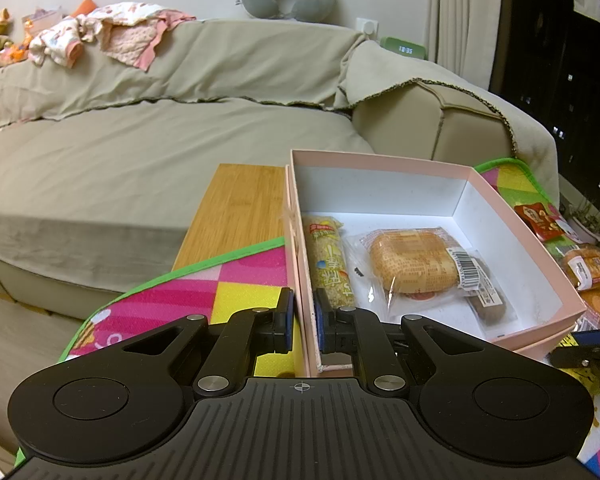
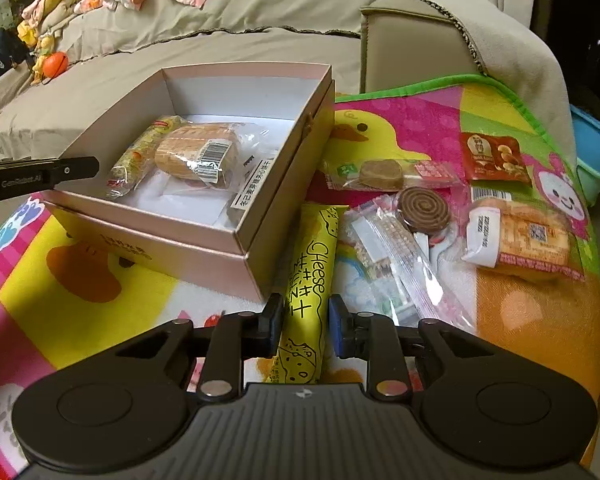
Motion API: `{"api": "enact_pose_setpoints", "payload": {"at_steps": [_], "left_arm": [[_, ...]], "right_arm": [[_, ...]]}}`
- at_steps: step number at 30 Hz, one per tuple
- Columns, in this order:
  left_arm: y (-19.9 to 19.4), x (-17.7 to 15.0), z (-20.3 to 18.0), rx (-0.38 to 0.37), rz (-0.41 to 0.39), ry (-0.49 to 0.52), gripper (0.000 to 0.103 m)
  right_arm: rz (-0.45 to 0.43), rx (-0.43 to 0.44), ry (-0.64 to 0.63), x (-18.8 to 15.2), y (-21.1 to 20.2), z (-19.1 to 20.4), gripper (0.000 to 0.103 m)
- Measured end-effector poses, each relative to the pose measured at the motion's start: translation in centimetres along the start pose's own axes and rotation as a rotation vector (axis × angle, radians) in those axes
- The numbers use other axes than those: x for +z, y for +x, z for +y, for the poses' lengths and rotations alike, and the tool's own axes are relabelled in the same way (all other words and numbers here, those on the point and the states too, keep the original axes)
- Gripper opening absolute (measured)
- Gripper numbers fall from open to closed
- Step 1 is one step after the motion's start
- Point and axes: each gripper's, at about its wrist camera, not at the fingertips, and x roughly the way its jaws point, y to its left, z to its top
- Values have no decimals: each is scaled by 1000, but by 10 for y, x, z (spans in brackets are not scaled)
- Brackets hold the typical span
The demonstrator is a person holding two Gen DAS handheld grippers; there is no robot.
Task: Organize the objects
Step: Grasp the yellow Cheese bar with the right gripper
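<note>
A person working two handheld grippers is sorting wrapped snacks into a pink box (image 2: 204, 236) that is sitting on a bright play mat (image 2: 100, 280) beside a sofa (image 1: 180, 128). The left gripper (image 1: 303, 322) is clamping the box's near wall, one pad outside and one inside, steadying it. The right gripper (image 2: 305, 326) is closing around a yellow cheese stick (image 2: 310, 292), which is lying on the mat just at the box's corner; the pads are sitting tight against its wrapper, so it reads as a grasp.

The job is looking roughly a third done. Three packets are already lying in the box: a long rice bar (image 1: 332, 260) at 9 o'clock, a wrapped bun (image 1: 412, 264) in the middle, and a dark bar (image 1: 488, 300) at 3 o'clock. Still waiting on the mat, at 3 o'clock of the box, are a brown cake (image 2: 380, 174), a spiral biscuit (image 2: 424, 208), a red nut packet (image 2: 492, 158), a wrapped pastry (image 2: 532, 240) and a clear wafer pack (image 2: 392, 252).

Only the right wrist view is showing the cheese stick and most of the waiting pile; only the left wrist view is showing the grip on the box wall.
</note>
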Motion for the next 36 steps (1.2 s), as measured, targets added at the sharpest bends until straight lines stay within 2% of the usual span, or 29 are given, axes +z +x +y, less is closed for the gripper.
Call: {"api": "enact_pose_setpoints", "payload": {"at_steps": [5,6,7,8,15,20,24,29,36], "left_arm": [[0,0,0,0,0,0,12],[0,0,0,0,0,1,12],[0,0,0,0,0,0,12],[0,0,0,0,0,-1,12],[-2,-1,1,-1,1,-5,13],[-2,-1,1,-1,1,-3,13],[-3,-1,2,-1,2,0,13],[-3,-1,2,0,3,2,13],[-3,-1,1,-1,3,3,13]], "right_arm": [[-3,-3,9,-7,-18,-3,20],[-6,-6,9,-9,-22,-3,18],[-10,-8,9,-10,-27,-4,7],[-12,-10,11,-11,-32,-4,6],[-20,-40,-15,-18,-59,-5,6],[-18,-22,32,-20,-52,-12,11],[-7,-15,19,-14,-34,-7,12],[-8,-21,-18,-4,-13,6,32],[13,-37,-57,2,6,14,32]]}}
